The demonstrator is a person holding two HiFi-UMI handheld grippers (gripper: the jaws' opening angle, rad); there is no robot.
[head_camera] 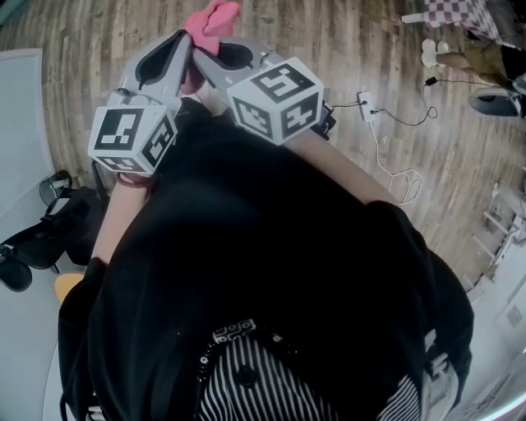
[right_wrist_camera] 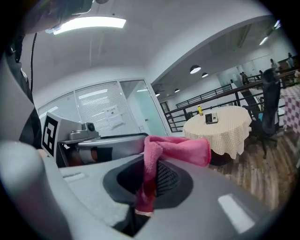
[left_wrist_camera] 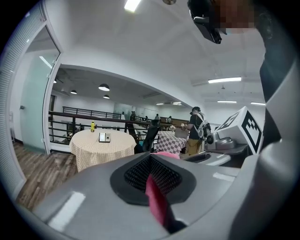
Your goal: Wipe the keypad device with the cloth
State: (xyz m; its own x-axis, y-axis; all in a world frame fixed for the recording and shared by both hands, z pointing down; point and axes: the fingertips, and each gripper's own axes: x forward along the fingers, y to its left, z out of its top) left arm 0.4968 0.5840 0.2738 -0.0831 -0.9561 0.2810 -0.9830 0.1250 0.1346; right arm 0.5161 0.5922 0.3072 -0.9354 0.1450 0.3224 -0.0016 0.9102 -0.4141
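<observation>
A pink cloth (head_camera: 212,23) is pinched between both grippers, held up close in front of my chest. My left gripper (head_camera: 182,49) is shut on a thin edge of the cloth (left_wrist_camera: 157,201). My right gripper (head_camera: 215,56) is shut on another part, and a fold of the cloth (right_wrist_camera: 177,149) drapes over its jaws. The two grippers sit side by side, tips almost touching. The keypad device (left_wrist_camera: 104,137) lies far off on a round table with a checked cover (left_wrist_camera: 101,150); the right gripper view also shows the keypad device (right_wrist_camera: 211,118).
A yellow bottle (left_wrist_camera: 92,125) stands near the device. A black office chair (right_wrist_camera: 268,101) is beside the table, with a railing behind. A person with a backpack (left_wrist_camera: 197,133) stands further back. A power strip with cable (head_camera: 367,107) lies on the wood floor.
</observation>
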